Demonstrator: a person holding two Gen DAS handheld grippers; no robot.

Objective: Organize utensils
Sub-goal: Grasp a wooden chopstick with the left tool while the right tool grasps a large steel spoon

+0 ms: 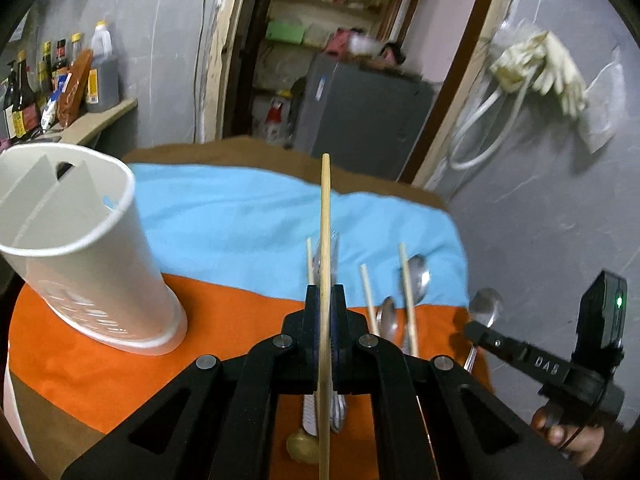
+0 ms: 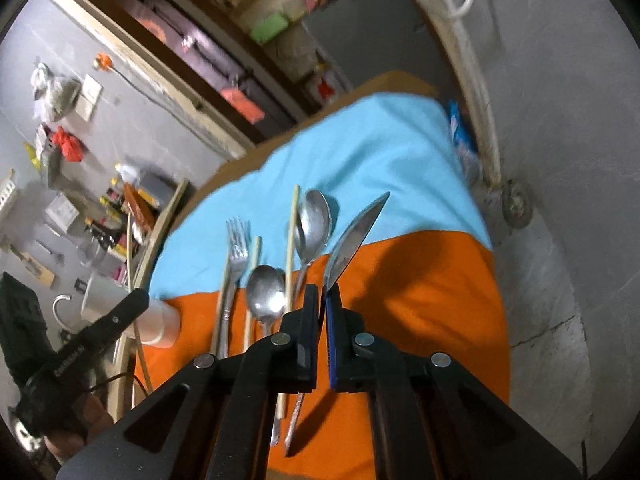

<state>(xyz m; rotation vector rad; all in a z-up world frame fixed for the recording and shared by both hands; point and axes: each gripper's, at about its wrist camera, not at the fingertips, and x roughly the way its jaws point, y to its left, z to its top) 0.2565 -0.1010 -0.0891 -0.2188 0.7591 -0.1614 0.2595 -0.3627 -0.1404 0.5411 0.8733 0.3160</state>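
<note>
left wrist view: my left tongs [image 1: 326, 292] are clamped on a wooden chopstick [image 1: 325, 216], which runs up between the two fingers and stands clear of the table. the white utensil holder [image 1: 80, 248], with dividers inside, stands to the left on the orange cloth [image 1: 224, 320], with the blue cloth [image 1: 240, 216] behind it. more chopsticks [image 1: 408, 292] and spoons [image 1: 418, 276] lie on the cloths just right of the tongs; a fork lies beneath them, blurred.

right wrist view: my right tongs [image 2: 323, 300] are pressed together on the bowl of a spoon [image 2: 352, 240], seen edge-on and lifted off the cloth. to their left a fork [image 2: 236, 248], two spoons [image 2: 266, 290] and several chopsticks [image 2: 291, 236] lie side by side across the seam of the two cloths. the holder shows at far left, partly hidden by my other tongs.
</note>
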